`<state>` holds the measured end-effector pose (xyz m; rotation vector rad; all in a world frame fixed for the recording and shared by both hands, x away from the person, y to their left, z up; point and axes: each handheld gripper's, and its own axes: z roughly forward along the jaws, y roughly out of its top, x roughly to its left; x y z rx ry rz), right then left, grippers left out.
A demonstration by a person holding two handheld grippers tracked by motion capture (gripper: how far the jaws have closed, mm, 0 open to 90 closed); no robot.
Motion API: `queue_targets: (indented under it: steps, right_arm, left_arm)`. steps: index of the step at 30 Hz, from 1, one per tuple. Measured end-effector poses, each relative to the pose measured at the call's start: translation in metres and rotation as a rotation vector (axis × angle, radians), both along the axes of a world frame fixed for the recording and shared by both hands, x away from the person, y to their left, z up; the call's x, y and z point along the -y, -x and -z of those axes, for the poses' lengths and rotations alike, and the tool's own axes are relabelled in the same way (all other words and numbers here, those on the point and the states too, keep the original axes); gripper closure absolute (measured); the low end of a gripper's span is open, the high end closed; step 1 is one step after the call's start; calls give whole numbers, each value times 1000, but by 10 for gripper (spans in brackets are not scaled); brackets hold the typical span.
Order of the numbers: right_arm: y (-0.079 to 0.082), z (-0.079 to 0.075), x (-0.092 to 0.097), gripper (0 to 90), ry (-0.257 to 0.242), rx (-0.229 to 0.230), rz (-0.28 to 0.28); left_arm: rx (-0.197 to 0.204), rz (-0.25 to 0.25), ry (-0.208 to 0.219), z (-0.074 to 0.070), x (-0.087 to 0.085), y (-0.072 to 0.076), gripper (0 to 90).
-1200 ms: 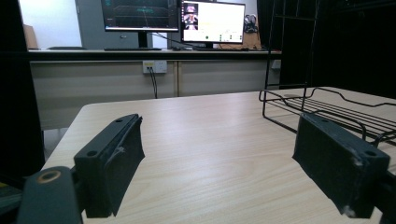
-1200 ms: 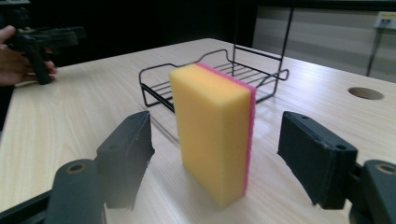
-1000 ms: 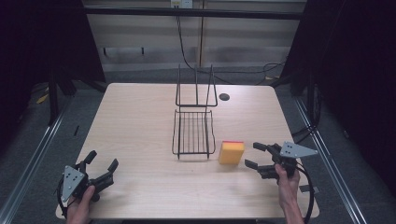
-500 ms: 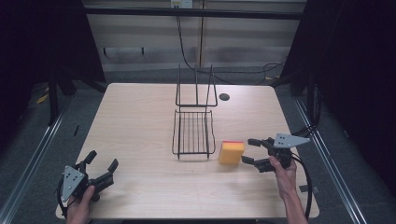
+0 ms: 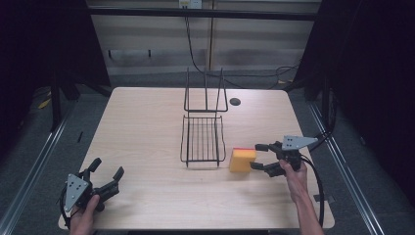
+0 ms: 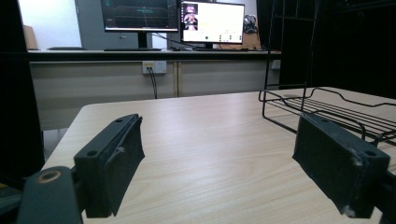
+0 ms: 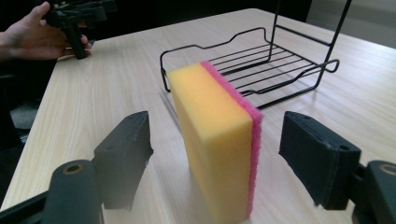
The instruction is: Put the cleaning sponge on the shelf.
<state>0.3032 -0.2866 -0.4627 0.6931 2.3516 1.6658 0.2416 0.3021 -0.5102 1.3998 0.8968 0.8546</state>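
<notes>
Right claw [image 7: 215, 154] astride upright sponge [image 7: 212, 135], pads clear.

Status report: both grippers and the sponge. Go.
Right gripper open, jaws just closing in, either side of sponge, not touching. Left gripper open, empty, near table corner. Sponge upright on edge beside wire rack. Nothing in the way.
</notes>
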Motion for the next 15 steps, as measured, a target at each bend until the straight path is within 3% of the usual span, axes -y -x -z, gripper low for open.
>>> queue_targets:
  steps: [15]
  right_arm:
    - [-9, 8, 0, 264, -4, -28, -41]
  left_arm:
    - [-1, 0, 0, 0, 0, 0, 156]
